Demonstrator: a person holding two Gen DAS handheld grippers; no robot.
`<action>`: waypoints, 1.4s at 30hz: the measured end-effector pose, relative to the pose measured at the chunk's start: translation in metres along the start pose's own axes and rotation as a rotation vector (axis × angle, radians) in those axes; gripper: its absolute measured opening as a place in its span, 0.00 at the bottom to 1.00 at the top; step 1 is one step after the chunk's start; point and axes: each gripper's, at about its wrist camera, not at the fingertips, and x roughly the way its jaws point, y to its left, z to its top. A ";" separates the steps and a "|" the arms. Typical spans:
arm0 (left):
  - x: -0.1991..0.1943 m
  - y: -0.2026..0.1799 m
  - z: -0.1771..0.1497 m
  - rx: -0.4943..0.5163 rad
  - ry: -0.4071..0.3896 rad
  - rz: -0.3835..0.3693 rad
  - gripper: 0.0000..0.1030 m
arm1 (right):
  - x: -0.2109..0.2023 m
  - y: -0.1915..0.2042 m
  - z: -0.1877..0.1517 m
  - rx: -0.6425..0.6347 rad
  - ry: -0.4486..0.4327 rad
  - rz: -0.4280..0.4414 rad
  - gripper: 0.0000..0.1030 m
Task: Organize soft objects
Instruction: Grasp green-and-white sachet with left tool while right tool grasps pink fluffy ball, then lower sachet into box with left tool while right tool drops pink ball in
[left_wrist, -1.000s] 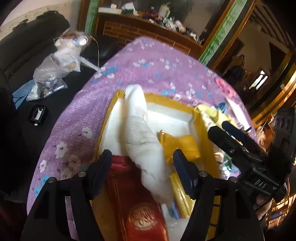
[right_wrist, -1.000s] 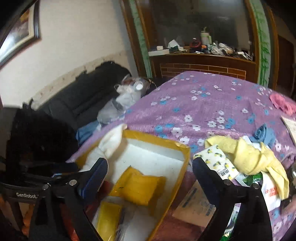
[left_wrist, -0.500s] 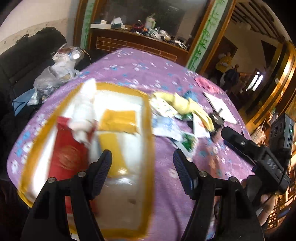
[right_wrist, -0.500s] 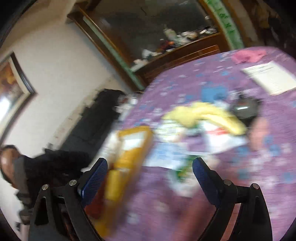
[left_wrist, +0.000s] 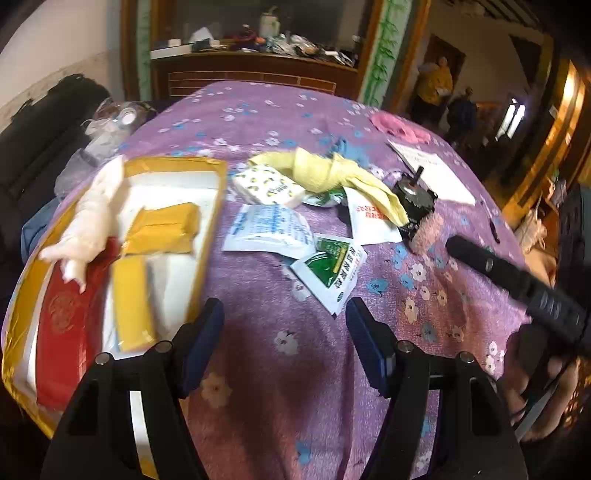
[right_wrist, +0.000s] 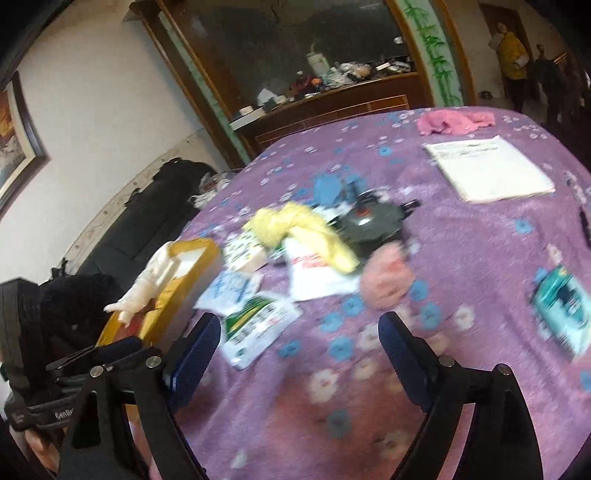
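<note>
A yellow-rimmed box (left_wrist: 214, 206) sits at the table's left, holding a white soft toy (left_wrist: 92, 218), yellow packs (left_wrist: 162, 227) and a red booklet (left_wrist: 62, 325). The box (right_wrist: 192, 280) and the white toy (right_wrist: 147, 280) also show in the right wrist view. A yellow cloth (left_wrist: 328, 171) (right_wrist: 295, 229) lies mid-table among flat packets (left_wrist: 269, 229). A pink fuzzy item (left_wrist: 428, 230) (right_wrist: 386, 280) lies by a black device (left_wrist: 413, 201). A pink cloth (right_wrist: 454, 122) lies far off. My left gripper (left_wrist: 284, 339) is open and empty over bare tablecloth. My right gripper (right_wrist: 295, 354) is open and empty.
A purple floral tablecloth (left_wrist: 295, 387) covers the round table. White papers (right_wrist: 487, 166) lie at the far right, a teal packet (right_wrist: 561, 306) near the right edge. A black sofa (left_wrist: 40, 129) with a plastic bag stands left. A cluttered wooden cabinet (left_wrist: 258, 70) is behind.
Both grippers swung right, away from the box toward the middle of the table. The white toy stays in the box. Both stay open and empty.
</note>
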 end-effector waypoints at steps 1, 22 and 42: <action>0.005 -0.002 0.001 0.012 0.019 -0.010 0.66 | 0.006 -0.010 0.003 0.014 -0.003 -0.016 0.85; 0.072 -0.036 0.033 0.128 0.176 -0.103 0.66 | 0.053 -0.046 0.018 0.056 0.037 -0.049 0.26; 0.029 -0.023 0.002 0.007 0.148 -0.286 0.39 | 0.055 -0.044 0.014 0.081 0.051 0.035 0.27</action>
